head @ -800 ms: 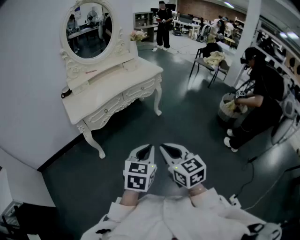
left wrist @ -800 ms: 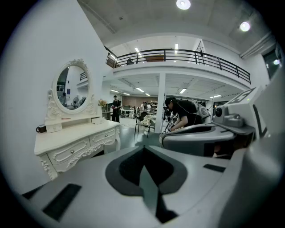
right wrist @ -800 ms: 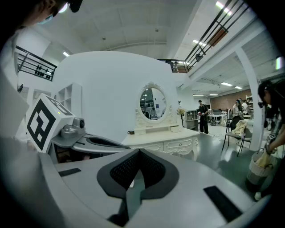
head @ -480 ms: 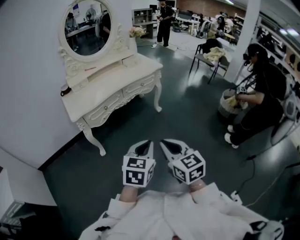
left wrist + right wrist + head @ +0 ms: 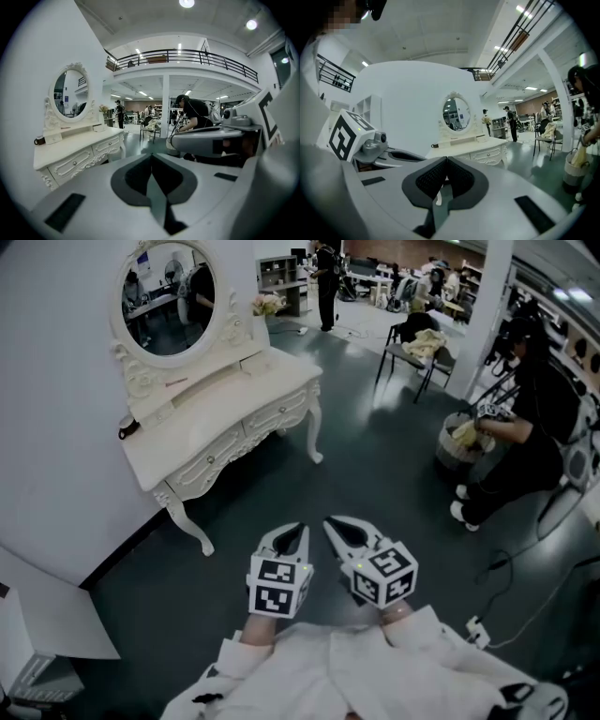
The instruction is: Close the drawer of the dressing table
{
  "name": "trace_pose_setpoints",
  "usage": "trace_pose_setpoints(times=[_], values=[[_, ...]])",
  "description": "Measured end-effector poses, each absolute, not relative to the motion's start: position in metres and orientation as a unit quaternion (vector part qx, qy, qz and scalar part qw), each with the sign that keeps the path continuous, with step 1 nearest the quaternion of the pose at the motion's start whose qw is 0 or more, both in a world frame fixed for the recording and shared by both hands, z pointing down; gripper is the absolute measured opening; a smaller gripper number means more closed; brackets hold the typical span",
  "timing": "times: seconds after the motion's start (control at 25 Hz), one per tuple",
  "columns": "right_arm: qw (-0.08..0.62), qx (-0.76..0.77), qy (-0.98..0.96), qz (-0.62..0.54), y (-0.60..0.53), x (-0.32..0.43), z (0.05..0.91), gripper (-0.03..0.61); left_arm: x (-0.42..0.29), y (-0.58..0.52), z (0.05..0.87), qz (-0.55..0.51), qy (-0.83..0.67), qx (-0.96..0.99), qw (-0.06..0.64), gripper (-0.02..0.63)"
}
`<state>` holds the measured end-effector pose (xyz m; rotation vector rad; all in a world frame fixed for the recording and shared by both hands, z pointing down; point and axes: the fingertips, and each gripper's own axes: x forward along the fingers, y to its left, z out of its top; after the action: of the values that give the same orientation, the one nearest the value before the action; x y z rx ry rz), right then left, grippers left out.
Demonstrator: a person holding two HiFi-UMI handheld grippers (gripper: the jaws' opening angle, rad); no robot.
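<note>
Presently, the left gripper [image 5: 296, 531] has its two dark pads pressed together in the left gripper view [image 5: 151, 156], with nothing between them. The right gripper [image 5: 333, 525] likewise shows its ribbed pads [image 5: 429, 177] meeting at the tip, gripping nothing. Both grippers sit side by side at lower centre of the head view, each carrying a white cube with black square markers, and both hang over the bare dark grey-green floor [image 5: 375, 474]. White sleeves [image 5: 328, 667] fill the bottom edge behind them.

The white carved dressing table with curved legs [image 5: 220, 413] stands in the upper left of the head view, against the white wall and well apart from both grippers. Its two drawer fronts [image 5: 246, 442] appear flush with the frame; no drawer is seen projecting. An oval mirror in an ornate white frame [image 5: 169, 296] rises from its back edge, and a small dark object [image 5: 129, 427] sits at the table's left end.

Upper right of centre, a dark metal chair with pale cloth on it [image 5: 417, 348] stands on the floor. At the right edge, a person in dark clothing [image 5: 534, 423] bends over a round basket [image 5: 457, 448]. Another person in dark clothing [image 5: 325, 282] stands at top centre.
</note>
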<state>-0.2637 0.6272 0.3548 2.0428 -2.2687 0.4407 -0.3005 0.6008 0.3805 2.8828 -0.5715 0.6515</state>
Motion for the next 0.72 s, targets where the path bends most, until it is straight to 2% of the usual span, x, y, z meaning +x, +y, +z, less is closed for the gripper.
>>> trace_pose_setpoints(times=[0.44, 0.52, 0.56, 0.72], values=[[0.052, 0.697, -0.698, 0.156, 0.620, -0.255, 0.381, 0.014, -0.304, 0.581, 0.392, 0.204, -0.195, 0.954, 0.104, 0.009], [0.055, 0.696, -0.697, 0.162, 0.620, -0.256, 0.386, 0.094, -0.308, 0.579, 0.394, 0.204, -0.198, 0.953, 0.108, 0.009], [0.057, 0.696, -0.697, 0.164, 0.620, -0.256, 0.387, 0.115, -0.309, 0.577, 0.394, 0.203, -0.200, 0.952, 0.110, 0.011], [0.066, 0.700, -0.691, 0.170, 0.619, -0.255, 0.390, 0.127, -0.312, 0.572, 0.396, 0.203, -0.199, 0.951, 0.119, 0.072]])
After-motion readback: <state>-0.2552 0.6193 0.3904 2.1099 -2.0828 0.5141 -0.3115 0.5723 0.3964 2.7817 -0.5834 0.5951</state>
